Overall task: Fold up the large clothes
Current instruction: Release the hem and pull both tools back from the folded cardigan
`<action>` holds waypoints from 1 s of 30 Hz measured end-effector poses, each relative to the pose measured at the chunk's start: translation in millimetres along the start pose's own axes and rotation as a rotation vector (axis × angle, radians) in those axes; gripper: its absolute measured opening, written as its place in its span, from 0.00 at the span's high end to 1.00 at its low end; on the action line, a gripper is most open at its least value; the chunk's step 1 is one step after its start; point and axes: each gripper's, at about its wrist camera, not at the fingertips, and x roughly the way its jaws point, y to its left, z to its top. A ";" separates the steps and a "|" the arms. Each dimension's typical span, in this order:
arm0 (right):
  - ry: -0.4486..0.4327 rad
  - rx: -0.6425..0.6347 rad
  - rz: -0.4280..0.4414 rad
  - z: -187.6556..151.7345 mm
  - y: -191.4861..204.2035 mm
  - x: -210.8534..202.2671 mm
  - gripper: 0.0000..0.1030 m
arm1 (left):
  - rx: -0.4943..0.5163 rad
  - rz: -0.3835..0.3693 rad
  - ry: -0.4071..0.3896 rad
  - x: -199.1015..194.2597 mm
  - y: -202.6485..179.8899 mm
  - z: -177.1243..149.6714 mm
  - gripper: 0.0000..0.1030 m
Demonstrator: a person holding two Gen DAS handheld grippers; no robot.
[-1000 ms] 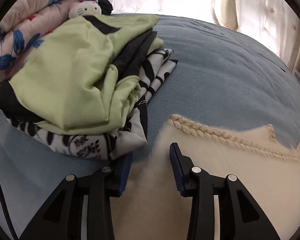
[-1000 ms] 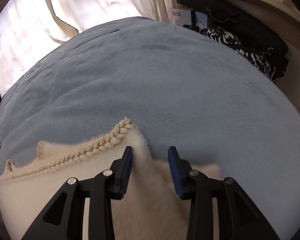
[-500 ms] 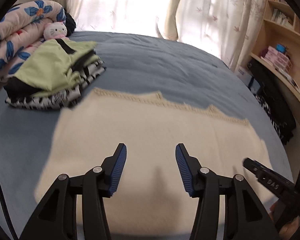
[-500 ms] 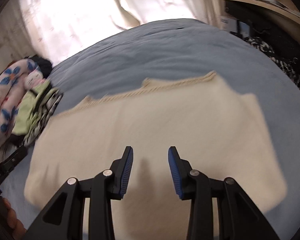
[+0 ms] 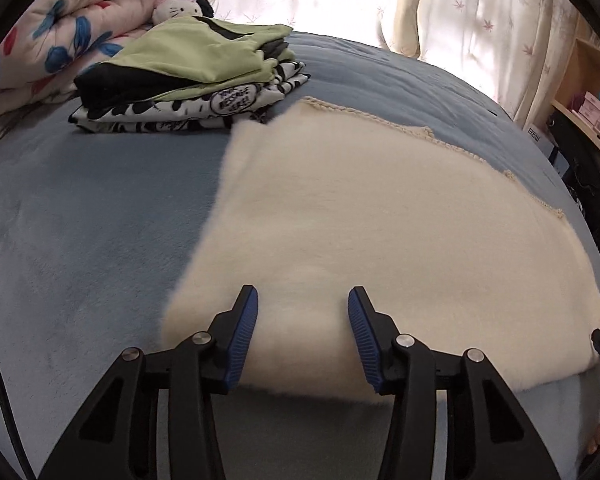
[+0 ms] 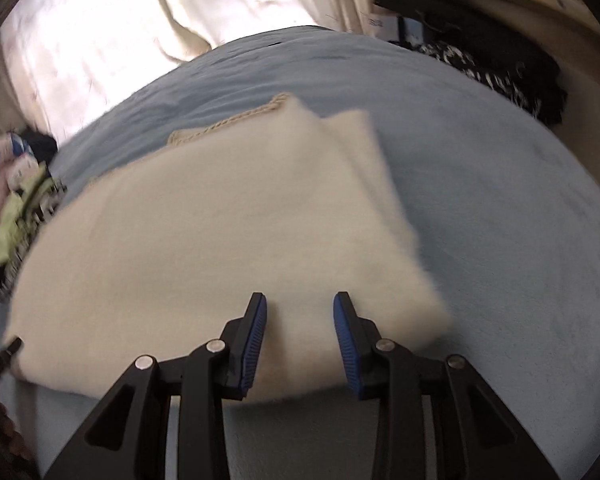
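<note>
A fluffy cream garment (image 5: 380,220) lies flat on the blue bed cover (image 5: 80,220), its braided trim (image 5: 380,118) along the far edge. My left gripper (image 5: 302,292) hovers over the garment's near left edge, jaws apart and closing, cloth below them but not pinched. In the right wrist view the same garment (image 6: 200,232) shows a doubled layer at its right side. My right gripper (image 6: 299,296) sits over the near right edge, jaws apart and closing, pads not pressing the cloth.
A stack of folded clothes (image 5: 192,76), green on top, touches the garment's far left corner, with a floral quilt (image 5: 80,28) and plush toy (image 5: 178,8) behind. Dark clothes (image 6: 500,64) and a shelf (image 5: 588,112) stand right of the bed. Curtains hang behind.
Both grippers have drawn back from the far braided edge to the garment's near edge. The cloth that was between the jaws now lies spread on the bed. Left jaws stand wider.
</note>
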 end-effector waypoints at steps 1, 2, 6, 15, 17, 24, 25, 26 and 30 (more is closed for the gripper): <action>-0.003 0.019 0.004 -0.9 -3.6 -2.0 0.67 | -0.002 0.010 -0.003 -2.2 1.8 -1.4 0.55; -0.004 0.031 0.007 -1.6 -5.4 -2.8 0.67 | -0.003 0.016 -0.003 -3.5 2.4 -2.4 0.55; 0.000 0.016 -0.036 -4.7 1.7 -0.1 0.65 | 0.008 0.043 -0.003 -8.9 -2.5 -6.2 0.55; 0.020 -0.052 -0.077 -9.4 10.2 9.1 0.54 | 0.052 0.081 -0.008 -5.2 -6.1 -7.9 0.54; 0.024 -0.067 -0.076 -10.1 13.2 11.3 0.49 | 0.058 0.091 -0.009 -4.5 -7.1 -7.1 0.54; 0.007 -0.078 -0.078 -14.5 22.4 6.9 0.37 | 0.034 0.090 0.012 -12.6 -7.6 -3.0 0.53; 0.008 -0.061 -0.061 -15.2 22.0 5.0 0.36 | 0.030 0.086 0.016 -16.9 -8.2 -2.9 0.53; 0.010 -0.045 -0.053 -15.1 20.8 2.6 0.36 | 0.029 0.083 0.018 -20.1 -8.5 -3.3 0.51; 0.061 0.022 -0.013 -17.7 20.6 -12.1 0.36 | 0.028 0.057 0.016 -44.8 -11.1 -6.3 0.49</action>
